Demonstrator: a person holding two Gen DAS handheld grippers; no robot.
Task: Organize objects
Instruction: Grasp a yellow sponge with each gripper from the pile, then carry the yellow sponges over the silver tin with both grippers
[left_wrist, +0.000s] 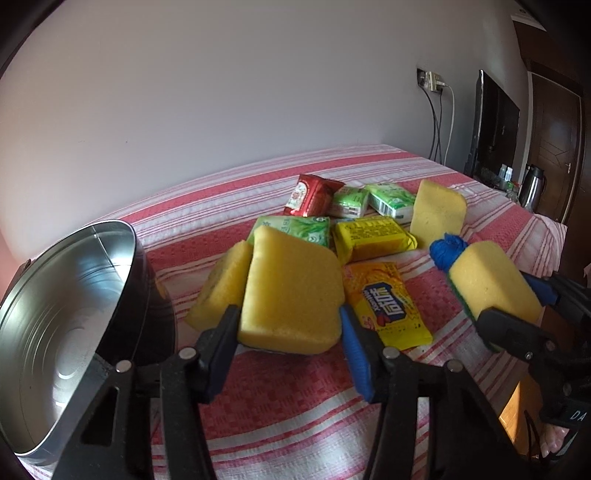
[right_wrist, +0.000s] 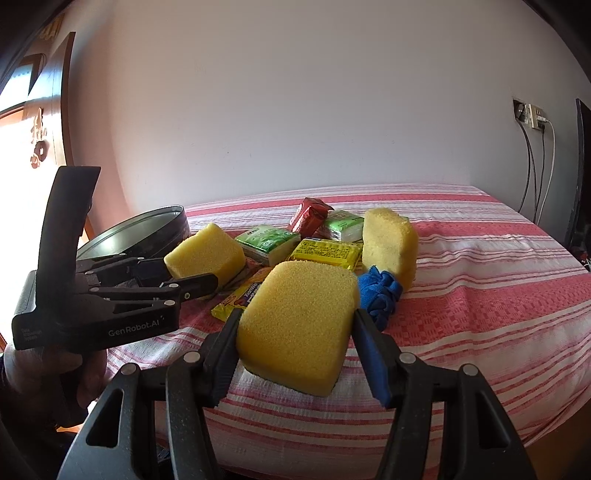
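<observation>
both grippers clamped on yellow sponges, angled downward over the striped bedspread (left_wrist: 295, 406).
left gripper (left_wrist: 288, 314) is closed on a sponge (left_wrist: 291, 295) beside the tin (left_wrist: 55, 314); right gripper (right_wrist: 295, 328) is closed on another sponge (right_wrist: 299, 325).

The bed (right_wrist: 480, 258), covered in red-and-white striped cloth, carried sponges (right_wrist: 388, 243), wrapped packets (left_wrist: 371, 236), a blue cloth (right_wrist: 380, 295) and, apparently, a metal tin (left_wrist: 66, 314).

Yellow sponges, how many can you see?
4 sponges: one in the left tool, one beside it toward the tin, one in the right tool, one upright behind the packets. Others may be hidden.
</observation>
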